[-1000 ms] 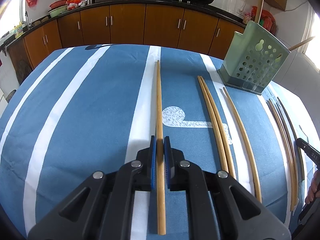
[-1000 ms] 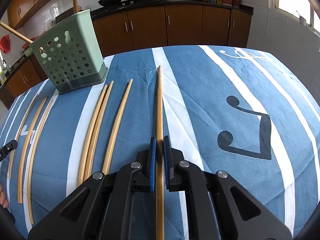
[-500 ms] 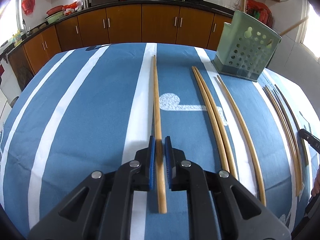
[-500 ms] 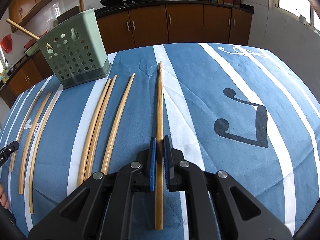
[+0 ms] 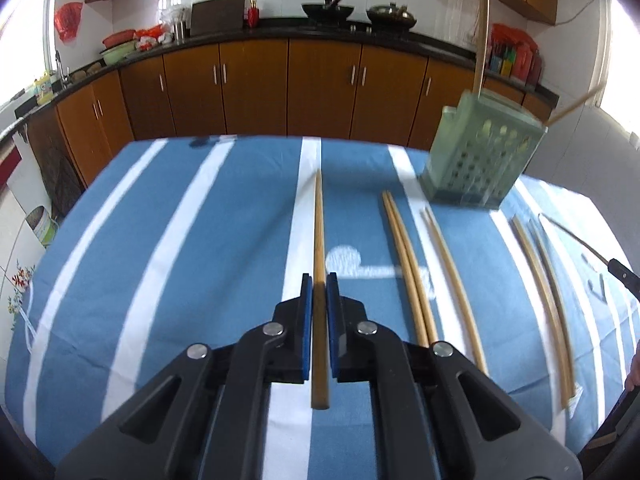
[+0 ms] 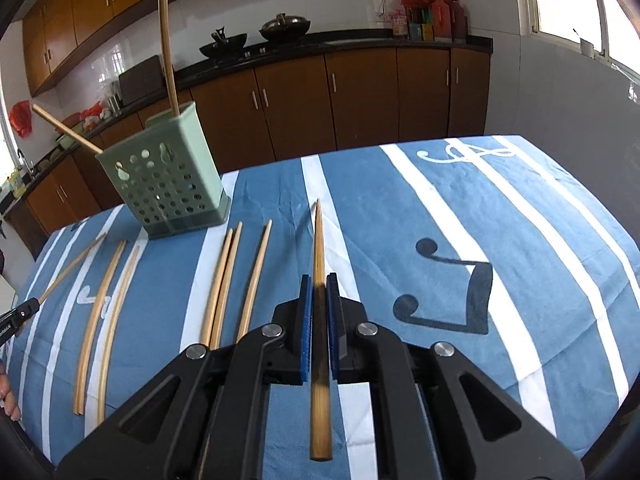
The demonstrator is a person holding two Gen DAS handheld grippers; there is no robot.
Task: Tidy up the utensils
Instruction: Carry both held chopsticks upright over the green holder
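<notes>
So you have each gripper, left gripper (image 5: 319, 280) and right gripper (image 6: 319, 280), clamped on one chopstick (image 6: 319, 300) pointing forward, likely so its tip can drop into the green holder (image 6: 168, 184), beside which the loose chopsticks (image 6: 224, 280) lie.

Green holder (image 6: 166, 184) standing left-ahead, blocking; loose chopsticks (image 6: 224, 280) lying across cloth (image 6: 520, 240) beside me; right side offering passage.
</notes>
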